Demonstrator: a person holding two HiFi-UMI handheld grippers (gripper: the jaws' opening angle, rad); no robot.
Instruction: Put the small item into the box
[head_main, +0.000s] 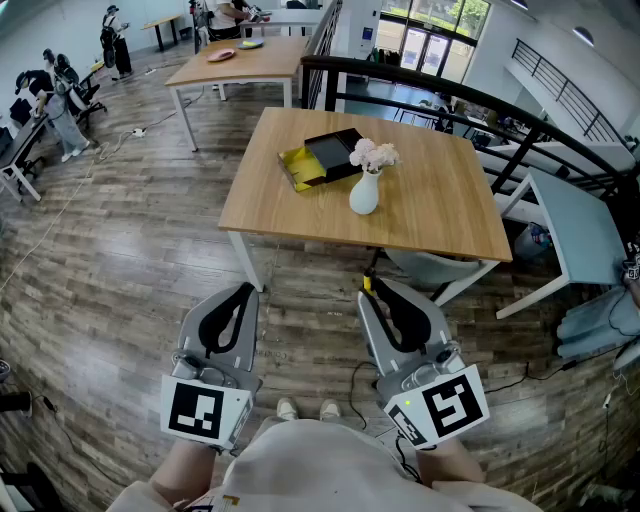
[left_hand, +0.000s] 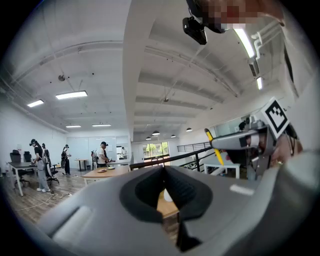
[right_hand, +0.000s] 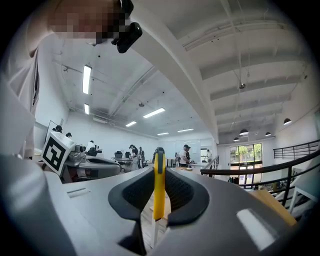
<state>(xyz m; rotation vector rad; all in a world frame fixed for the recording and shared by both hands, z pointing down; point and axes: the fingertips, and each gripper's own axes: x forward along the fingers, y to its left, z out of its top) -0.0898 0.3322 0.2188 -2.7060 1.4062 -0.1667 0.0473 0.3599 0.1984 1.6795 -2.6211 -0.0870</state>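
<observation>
Slim yellow plastic item with black tip (right_hand: 158, 187) pinched upright in right gripper (right_hand: 159, 167), jaws clamped on it, above wood floor short of light wooden table (head_main: 440, 220). On left gripper (left_hand: 164, 171) jaws pressed together, nothing between. Black-and-yellow flat box (head_main: 325, 157) on table, just beside white vase with flowers (head_main: 364, 190), well apart from both grippers.

I count | my grippers: 2, left gripper (head_main: 244, 292) and right gripper (head_main: 369, 293) | yellow utility knife (right_hand: 158, 186): 1 | black box (head_main: 335, 151): 1 | white vase (head_main: 364, 191) of flowers: 1 | wooden table (head_main: 440, 205) under them: 1
</observation>
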